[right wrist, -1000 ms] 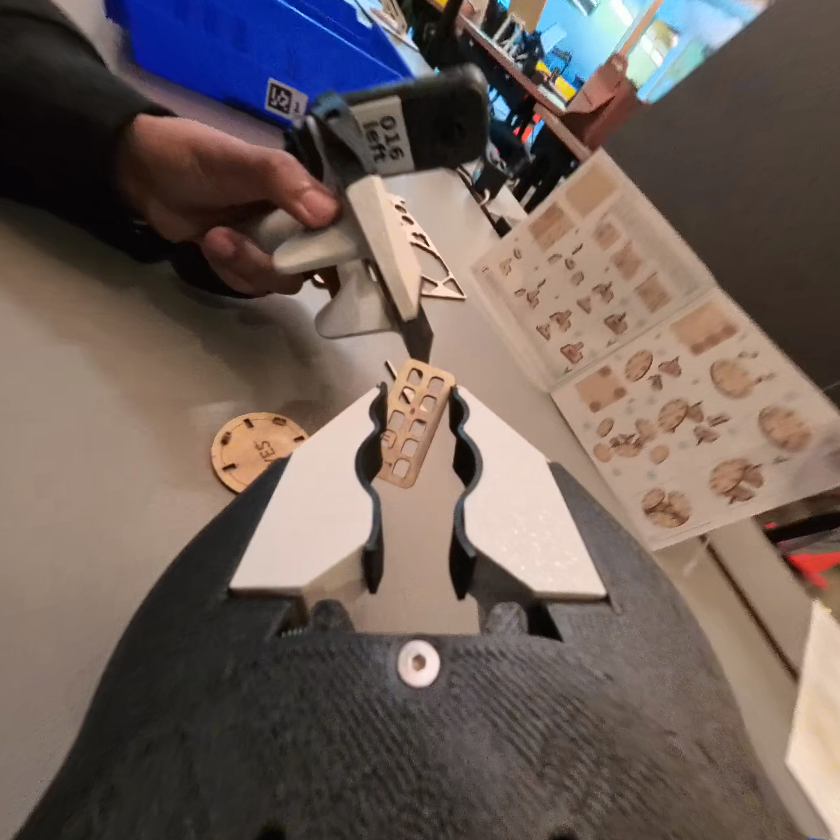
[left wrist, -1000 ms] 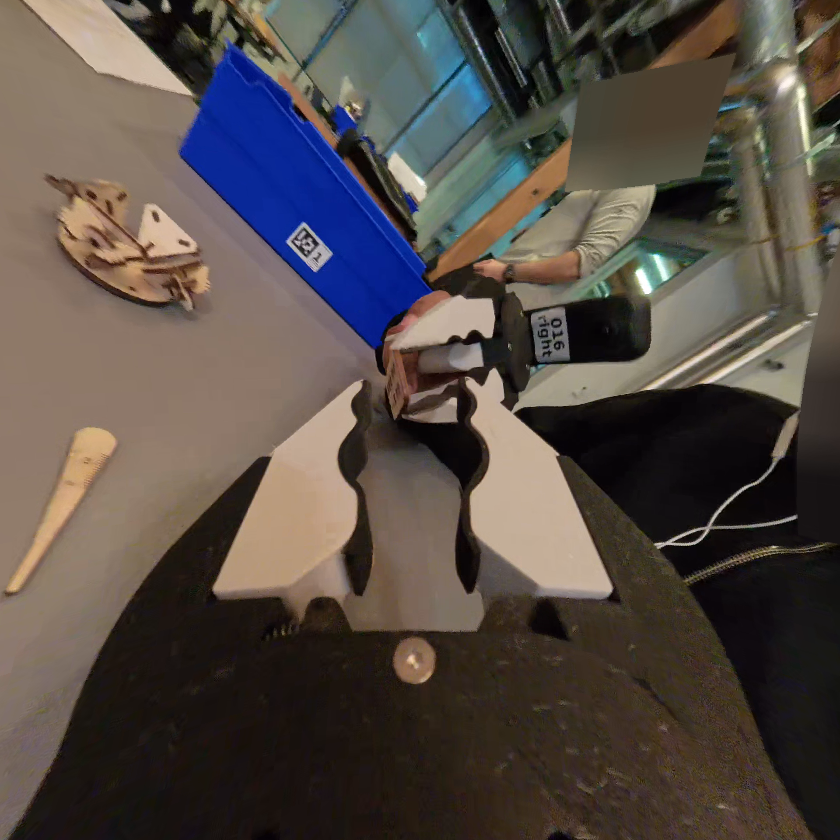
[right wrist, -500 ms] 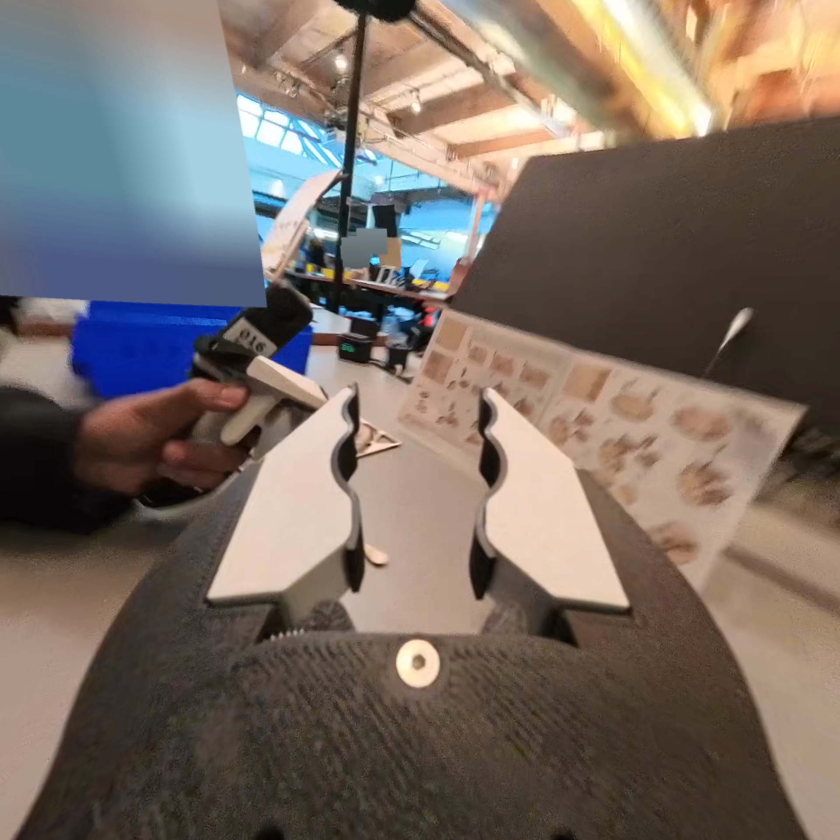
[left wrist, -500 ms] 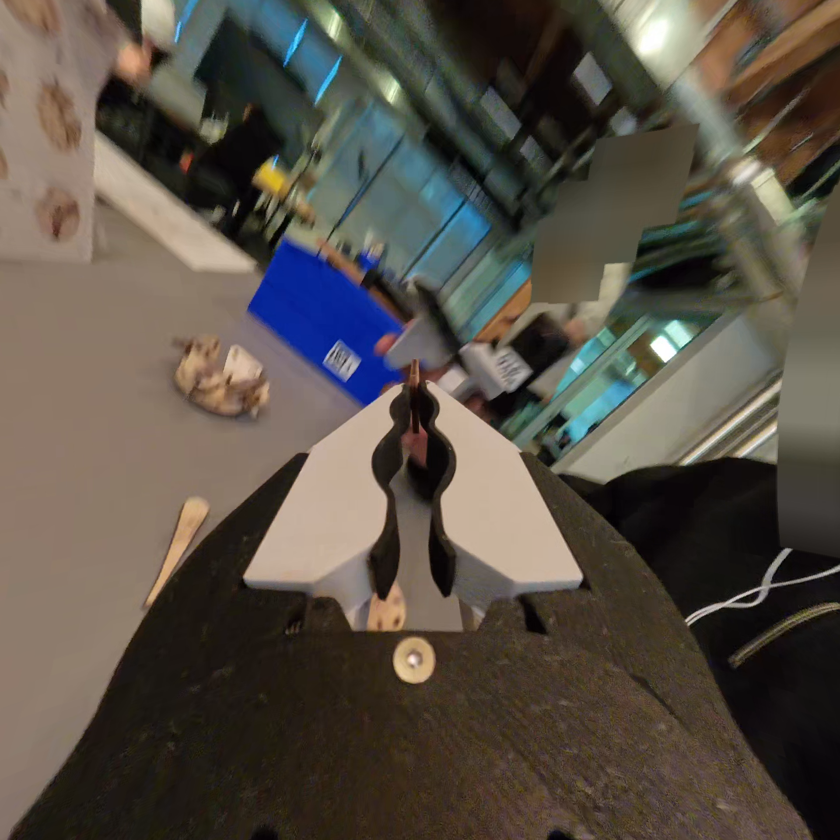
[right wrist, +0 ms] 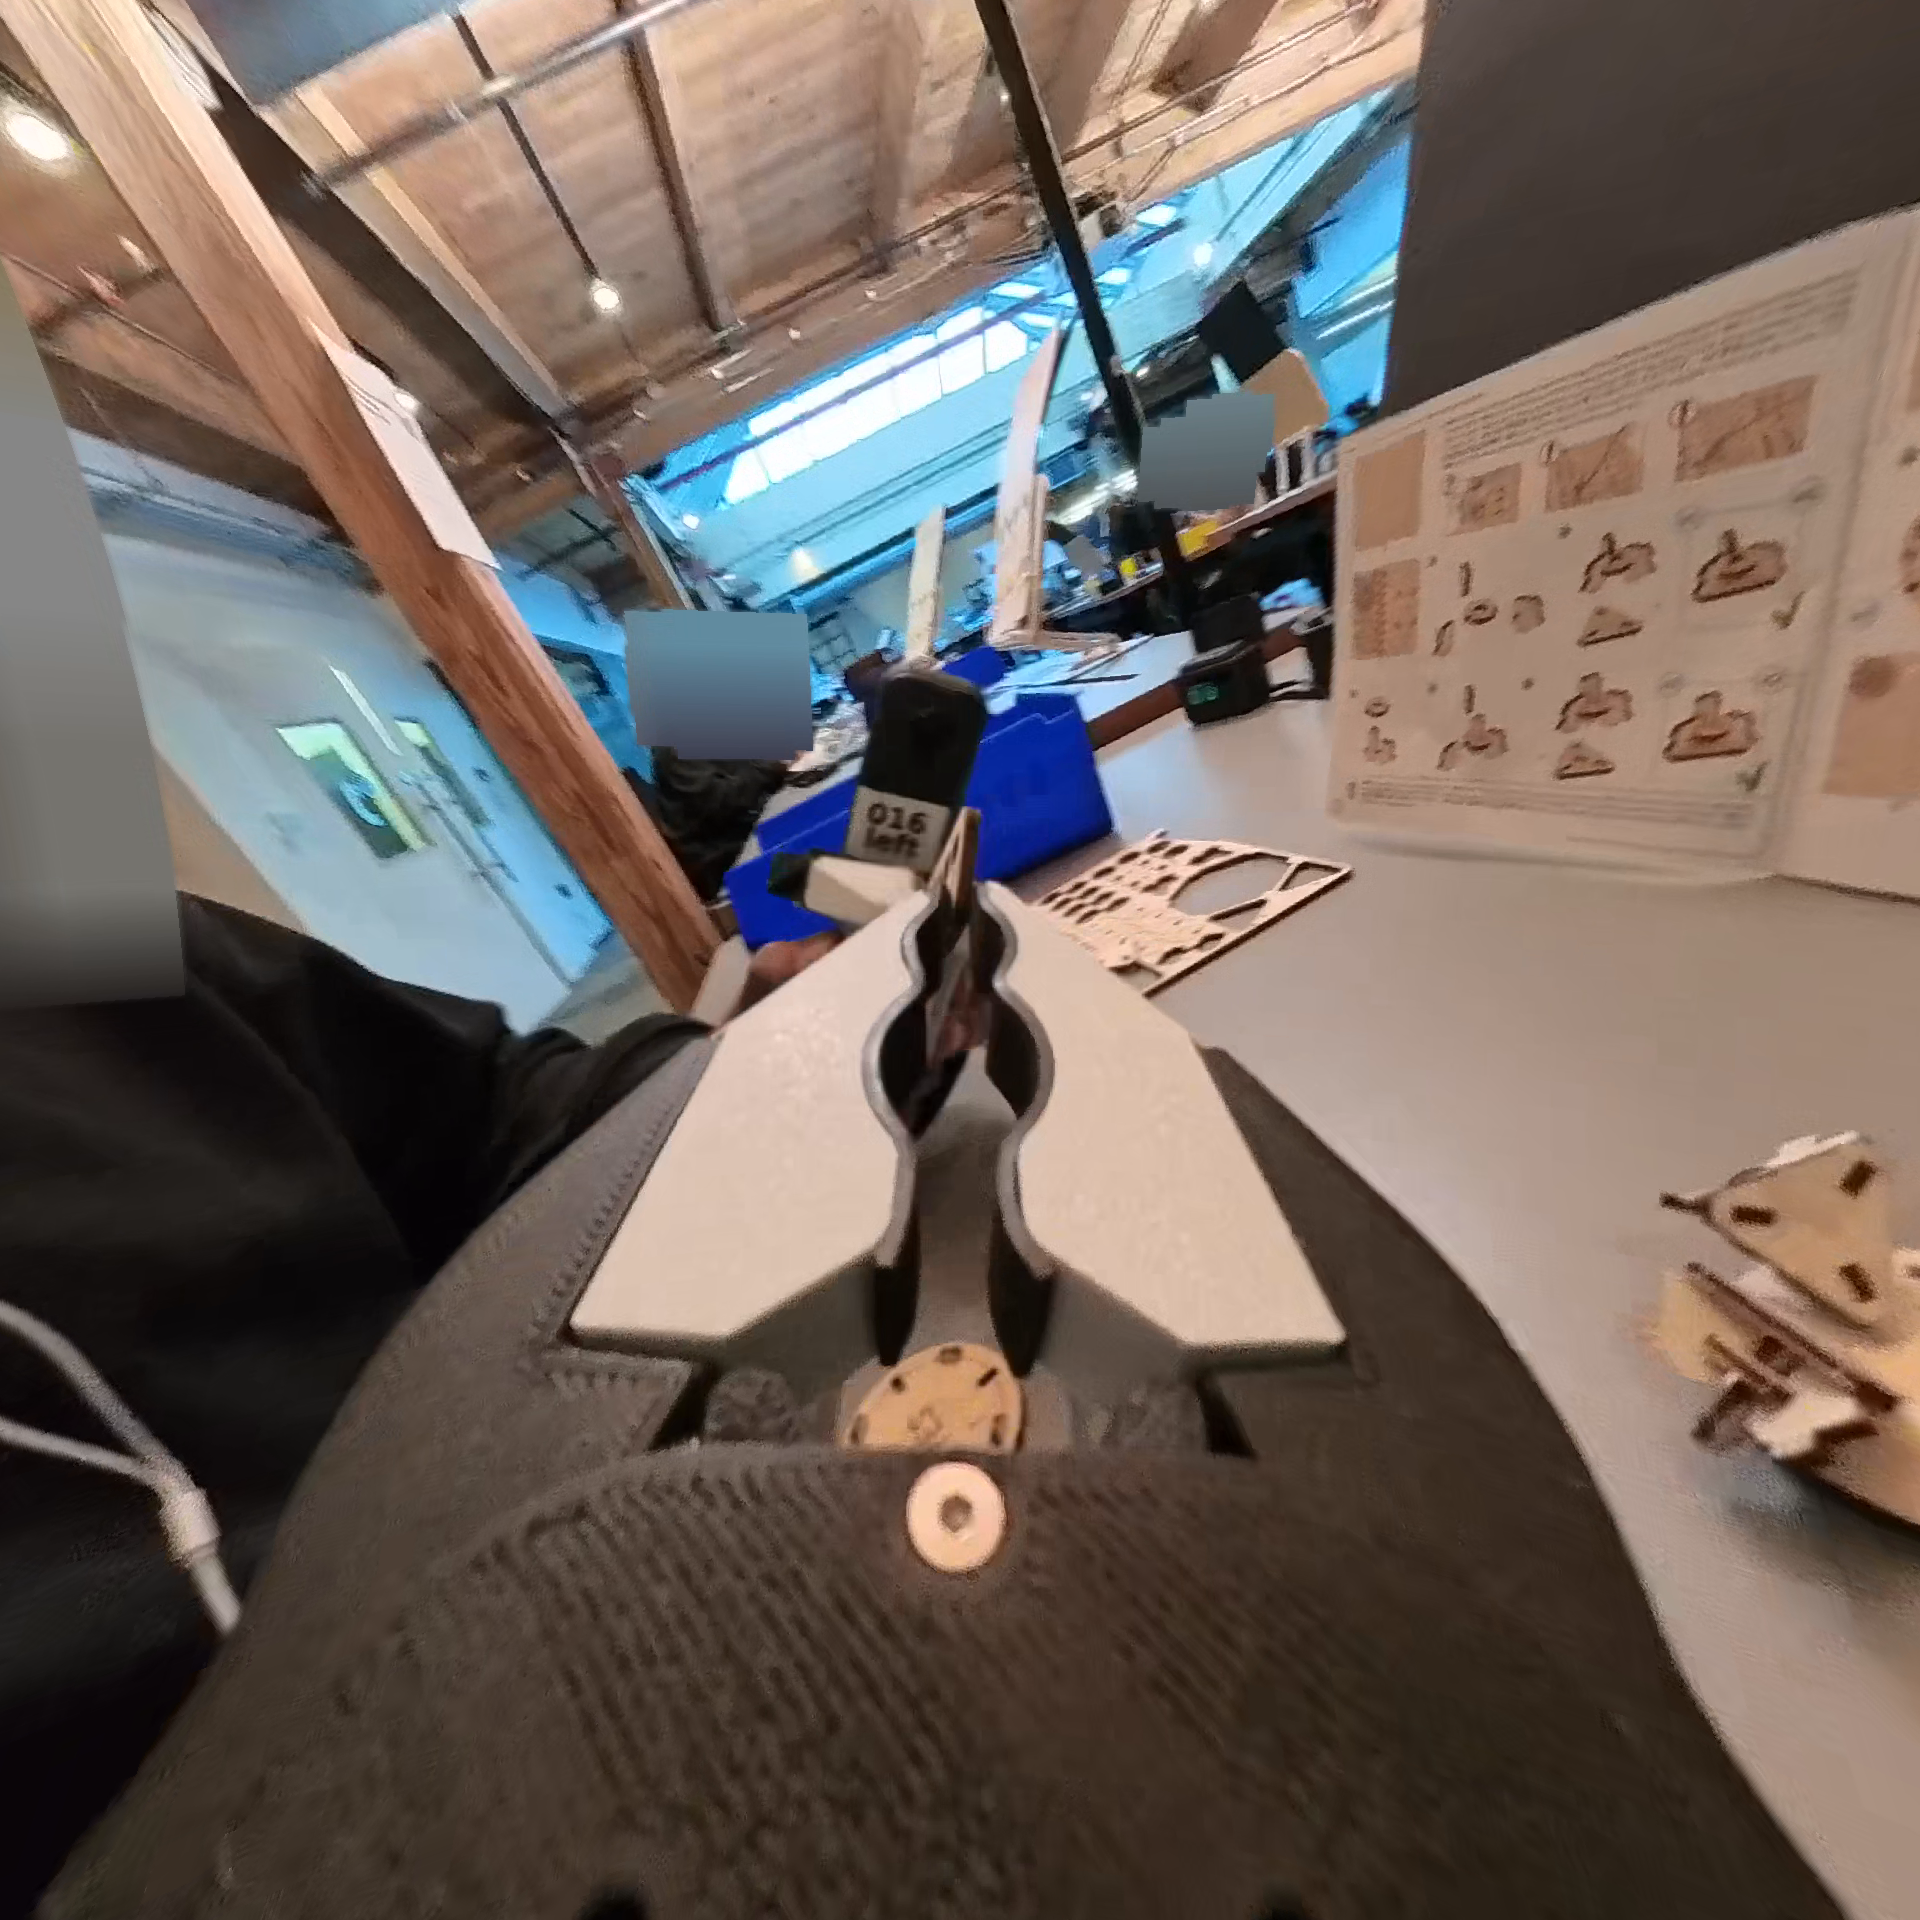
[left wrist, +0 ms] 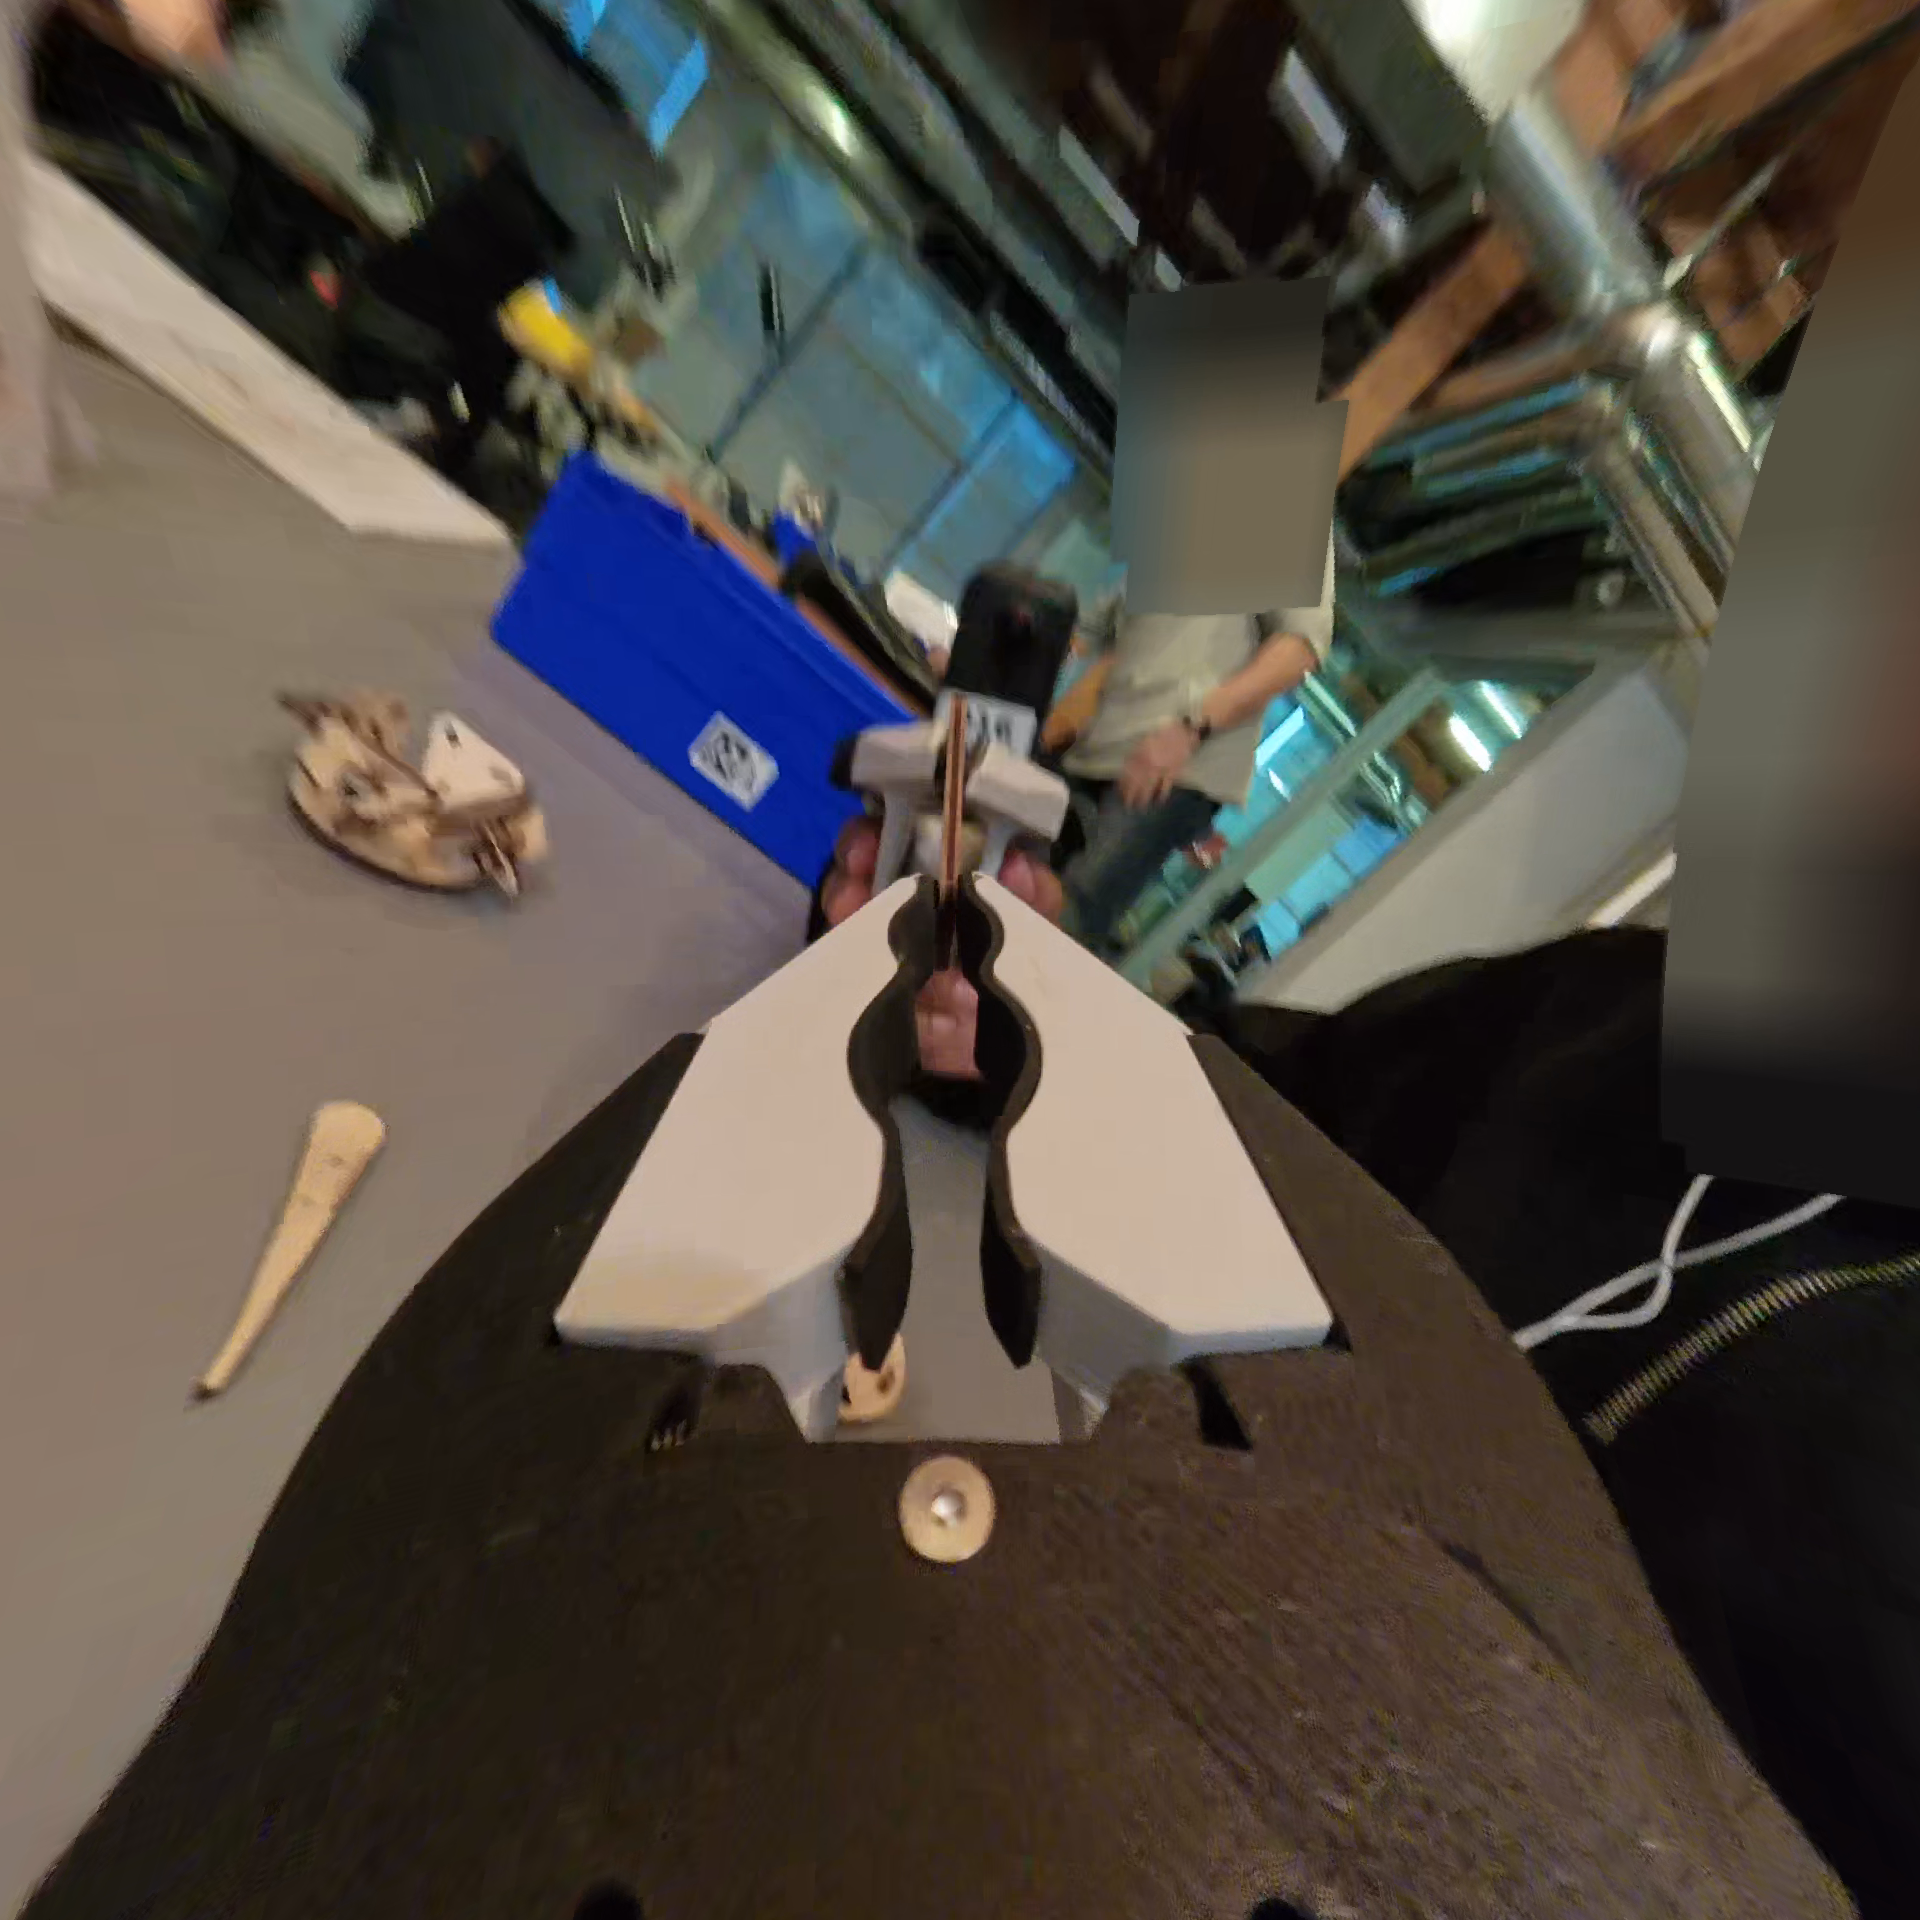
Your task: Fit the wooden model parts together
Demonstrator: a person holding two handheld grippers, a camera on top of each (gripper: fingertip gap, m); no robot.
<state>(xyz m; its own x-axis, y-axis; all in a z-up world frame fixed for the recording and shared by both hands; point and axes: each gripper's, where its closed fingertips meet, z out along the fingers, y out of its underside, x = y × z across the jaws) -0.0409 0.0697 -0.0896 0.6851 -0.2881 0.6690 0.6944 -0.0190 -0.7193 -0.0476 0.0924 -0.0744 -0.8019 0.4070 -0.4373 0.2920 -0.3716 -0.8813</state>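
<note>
A large open workshop or maker space: bare timber ceiling joists (right wrist: 831, 156) and a heavy wooden post (right wrist: 416, 582) overhead, metal ducting (left wrist: 1621, 343), and long work tables running back. On the grey bench (right wrist: 1507, 1039) lie a laser-cut plywood sheet (right wrist: 1195, 914), a propped pictorial assembly sheet (right wrist: 1621, 623) and blue plastic bins (left wrist: 665, 644).

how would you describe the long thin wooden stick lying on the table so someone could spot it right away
Start at the blue bin at the far side of the grey table, then come toward the camera past the half-built wooden model. The wooden stick lies flat and alone, left of the left gripper. It is one pale tapered sliver, rounded at the wide end, unlike the slotted model.
</note>
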